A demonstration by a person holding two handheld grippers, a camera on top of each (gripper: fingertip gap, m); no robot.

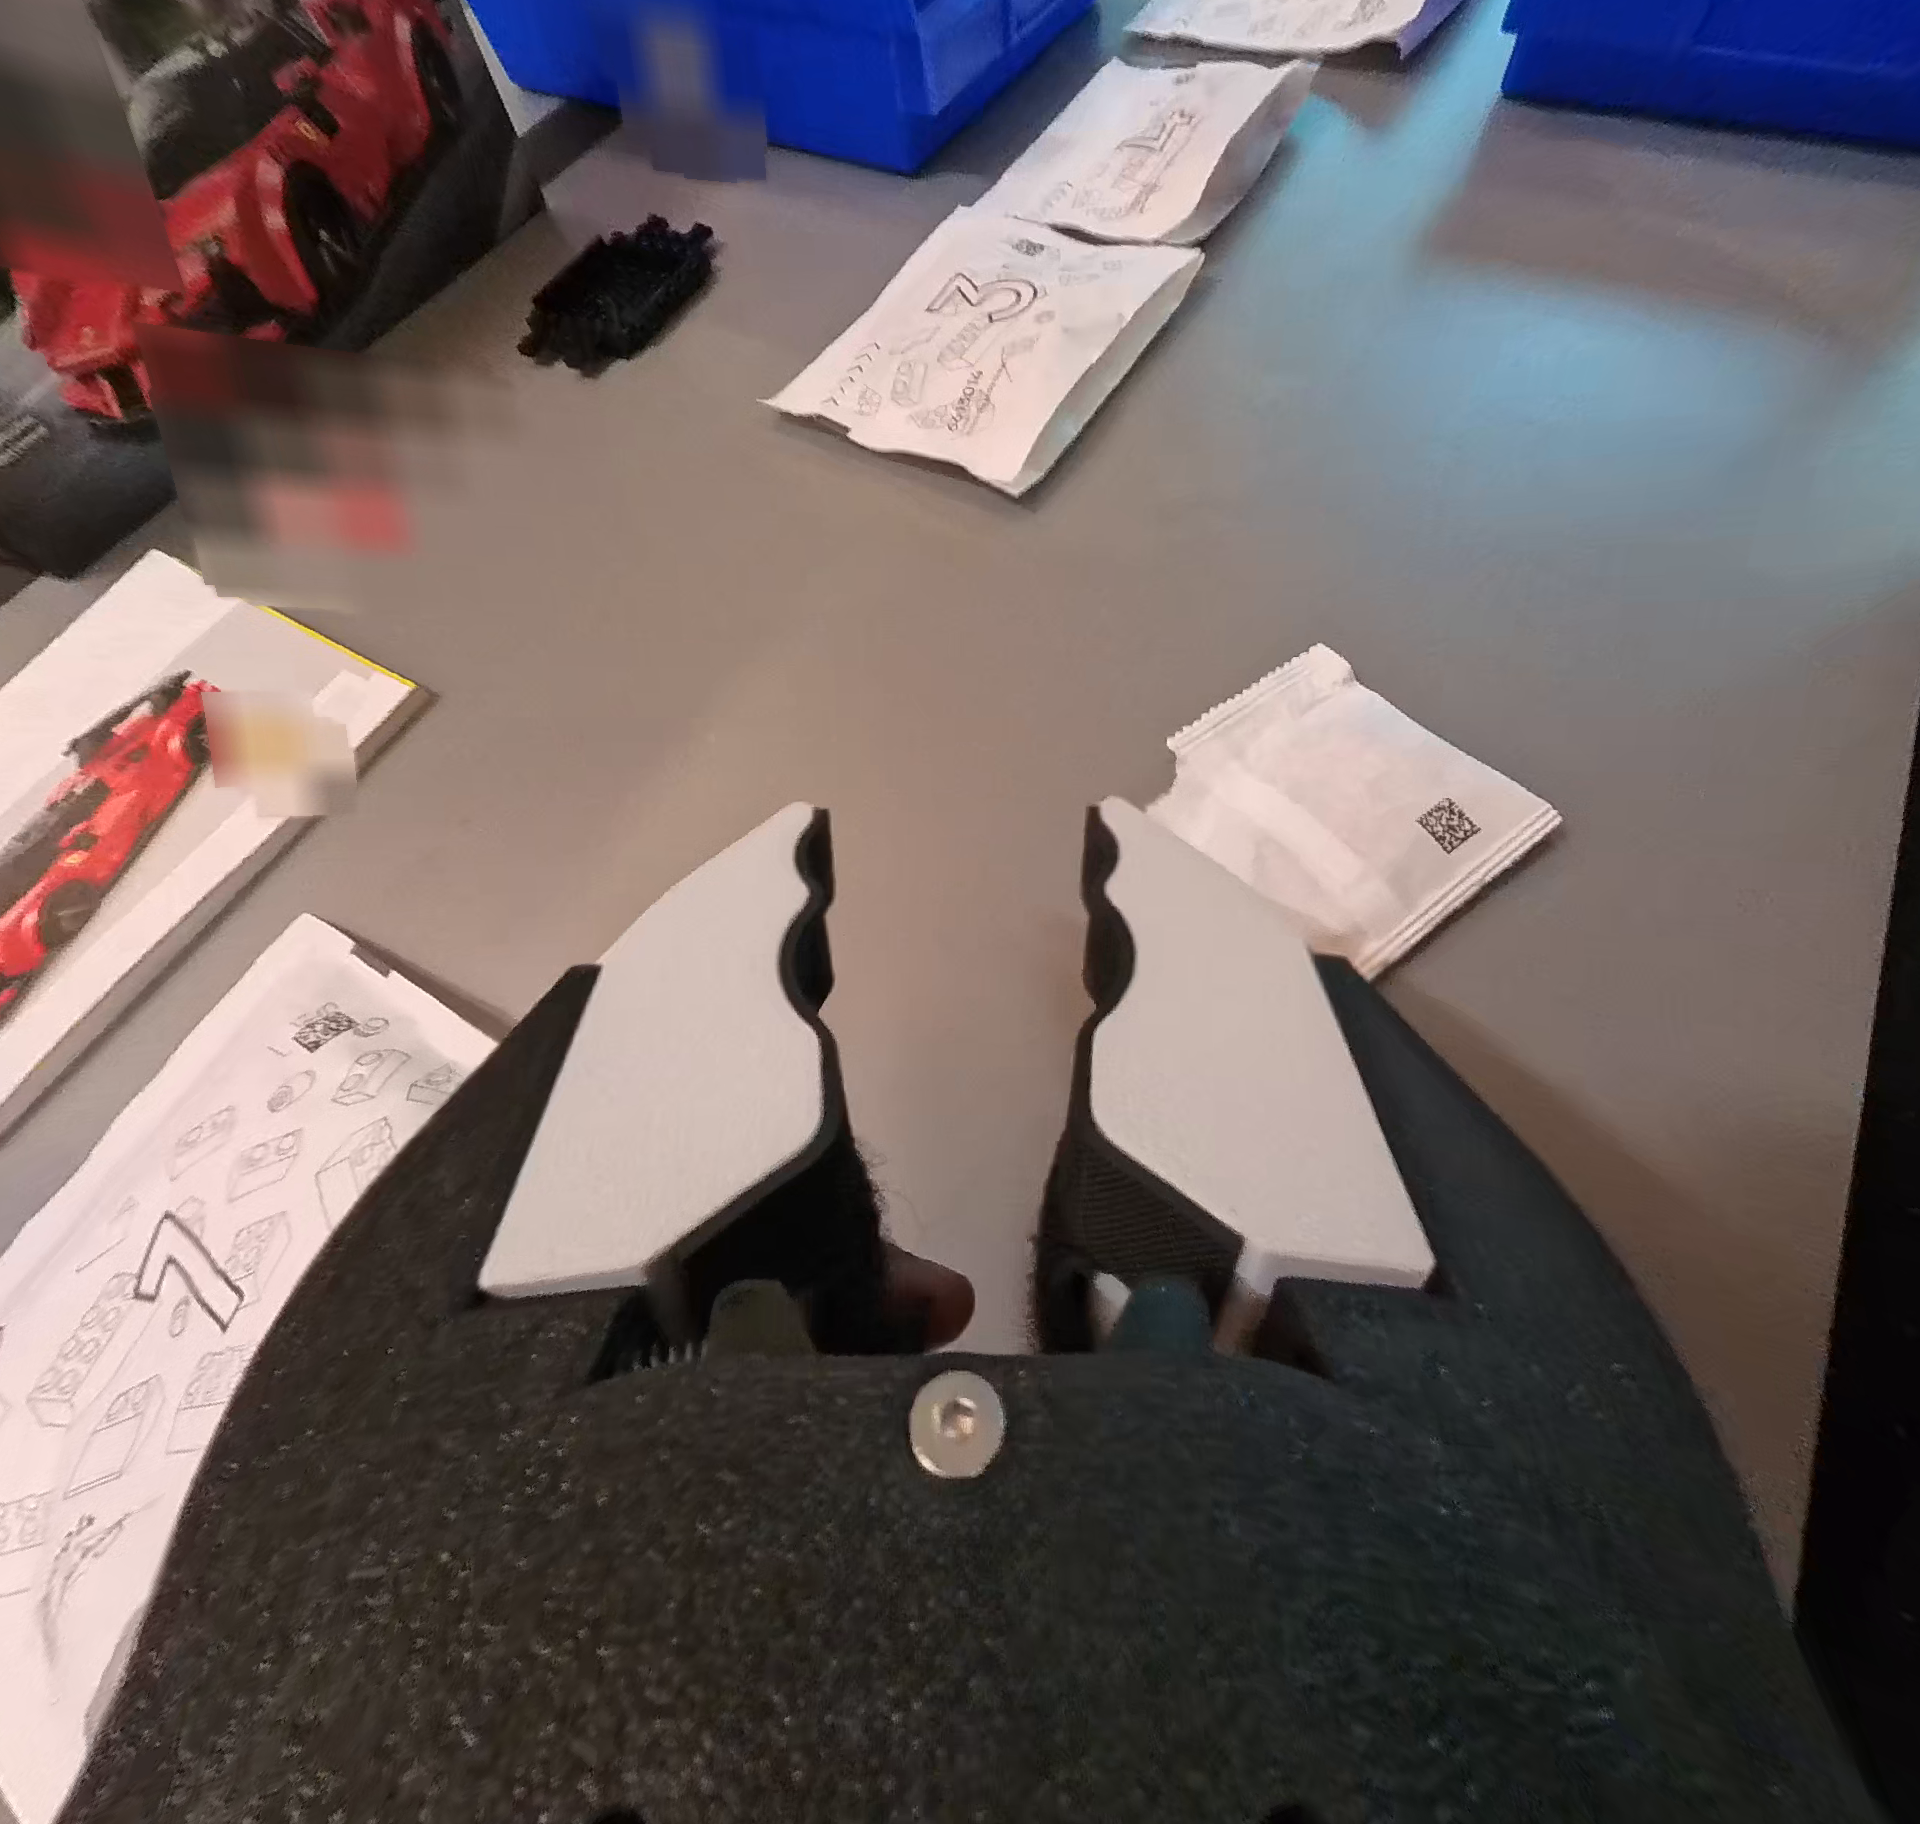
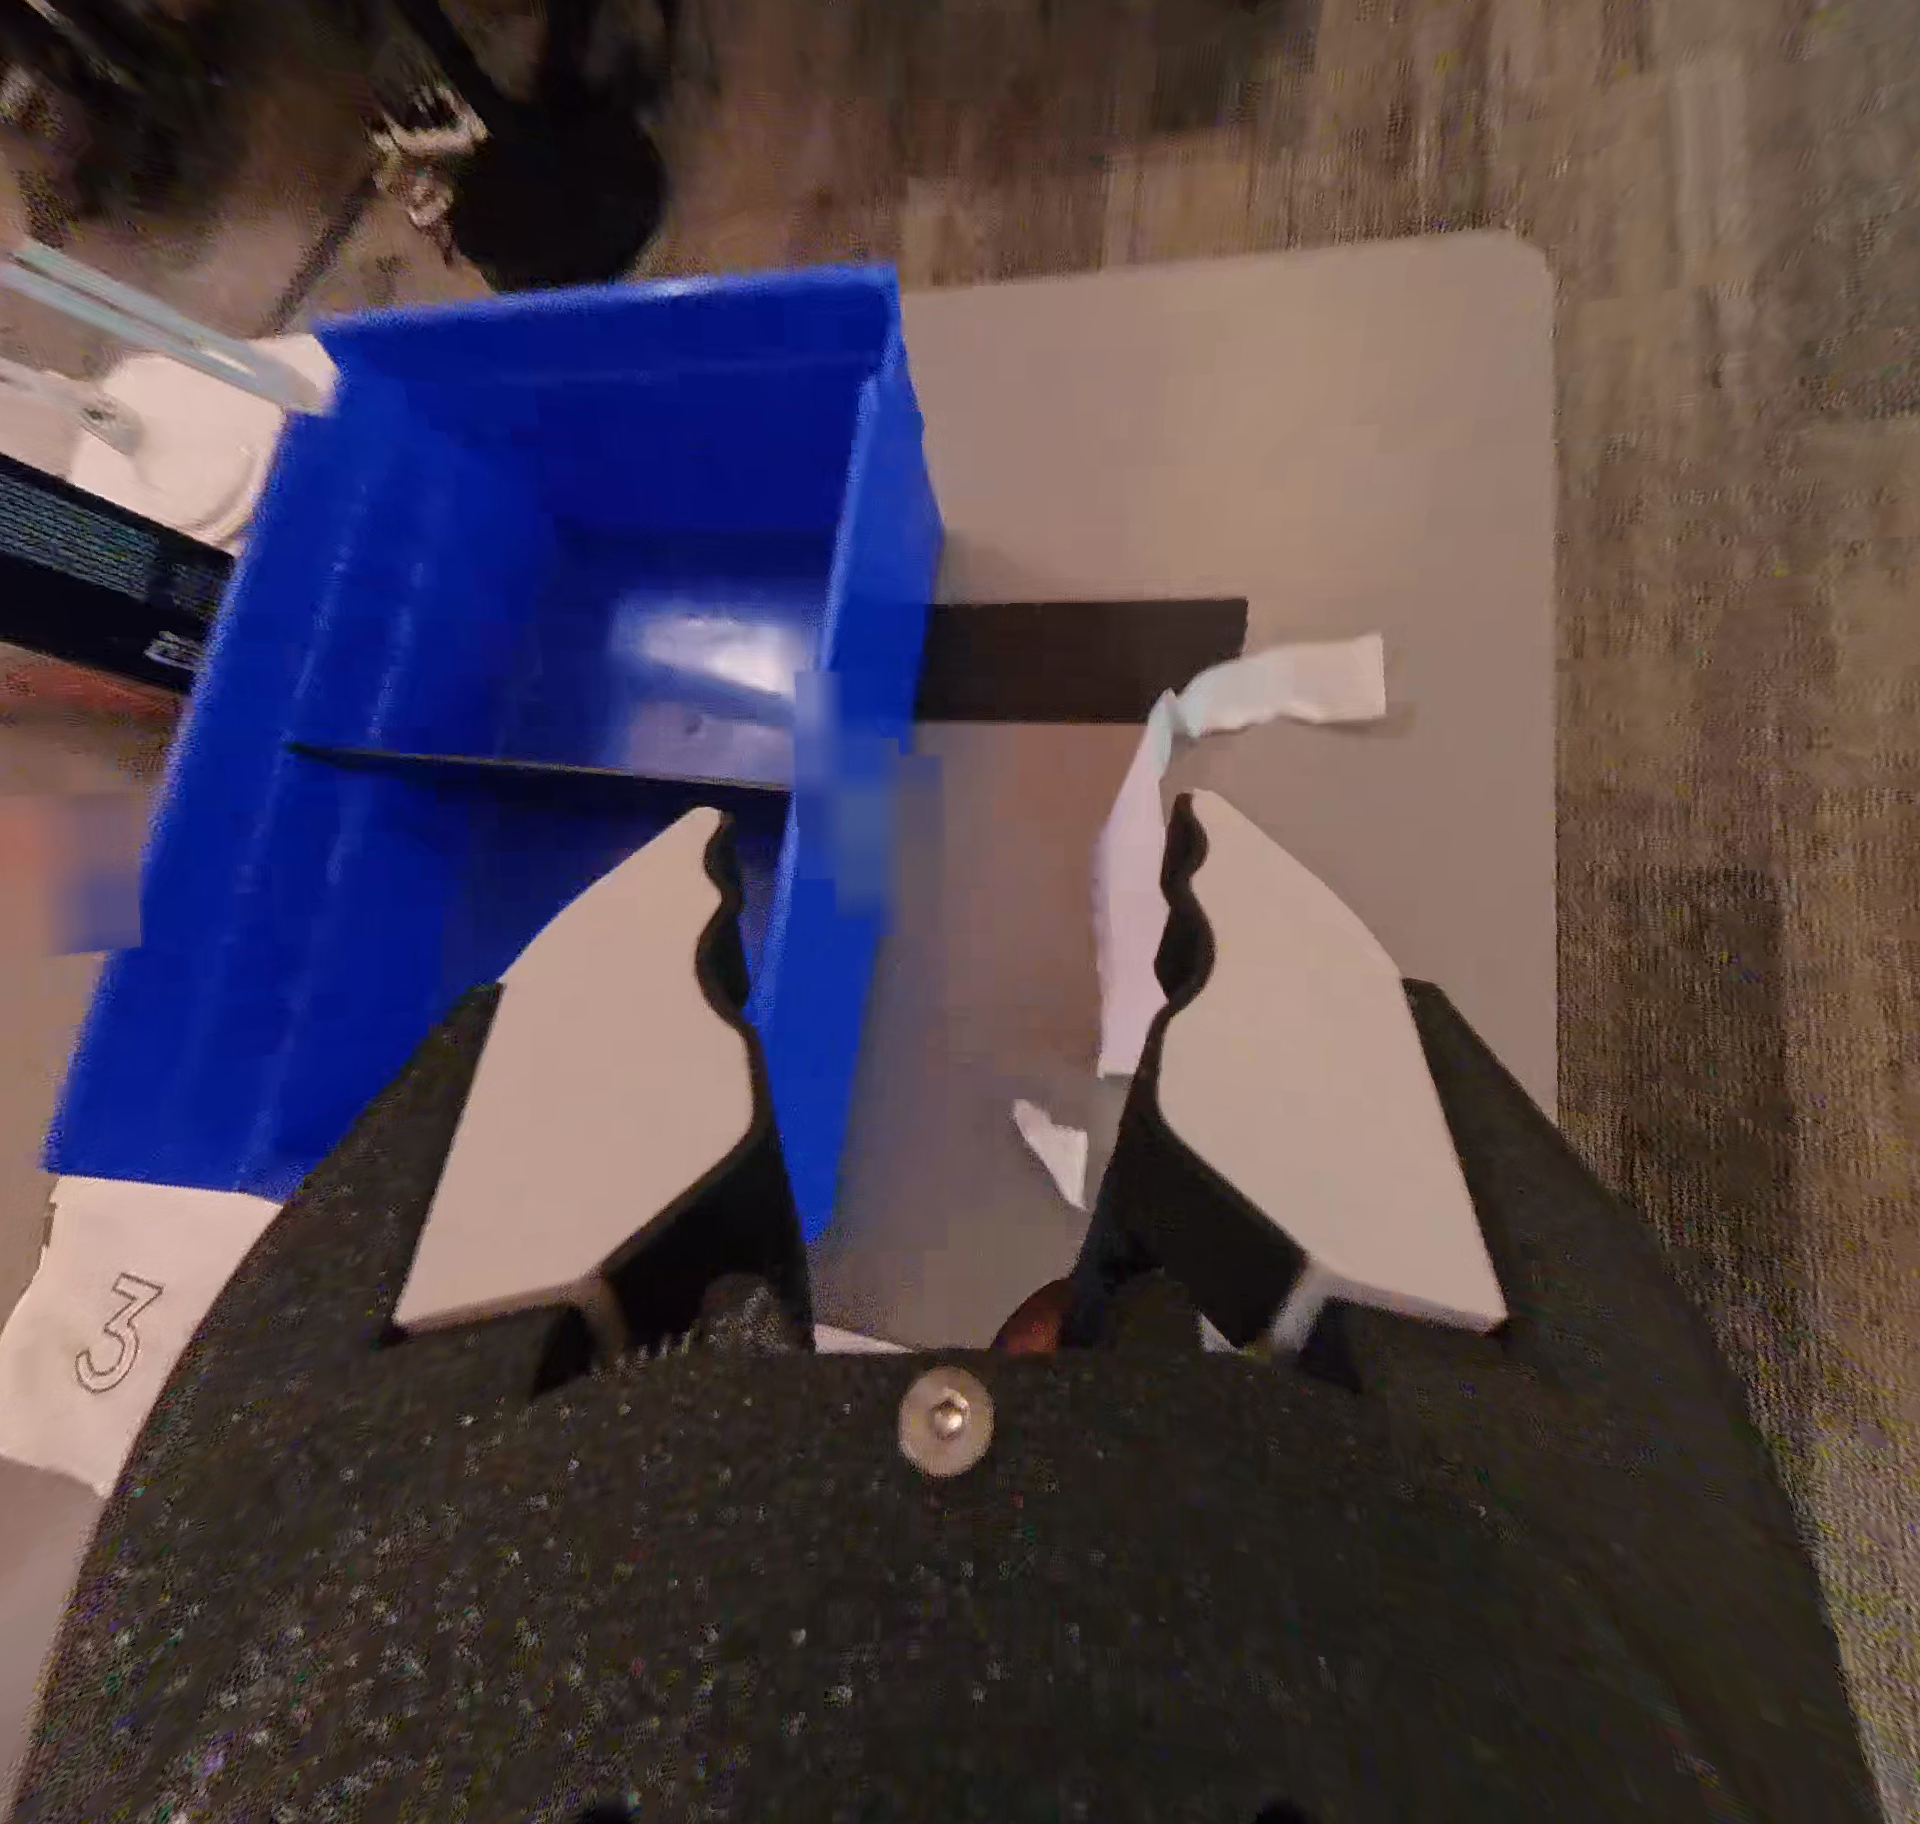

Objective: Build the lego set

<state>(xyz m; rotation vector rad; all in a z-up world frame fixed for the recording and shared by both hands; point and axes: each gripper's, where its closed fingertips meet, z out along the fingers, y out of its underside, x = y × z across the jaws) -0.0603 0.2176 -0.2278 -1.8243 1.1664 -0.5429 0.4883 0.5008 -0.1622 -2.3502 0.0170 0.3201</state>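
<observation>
Beside the wide, bare left tongs — white packet; right tongs wide — torn paper alongside.

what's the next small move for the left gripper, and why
Probably shift the left gripper a little to its right, toward the small white sealed paper packet. Its jaws stand open over bare grey tabletop with nothing between them, and the packet lies just beside its right finger.

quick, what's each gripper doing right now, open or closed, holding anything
Left gripper: open, holding nothing, above bare table.
Right gripper: open, torn white paper strip beside one finger, not clamped.
</observation>
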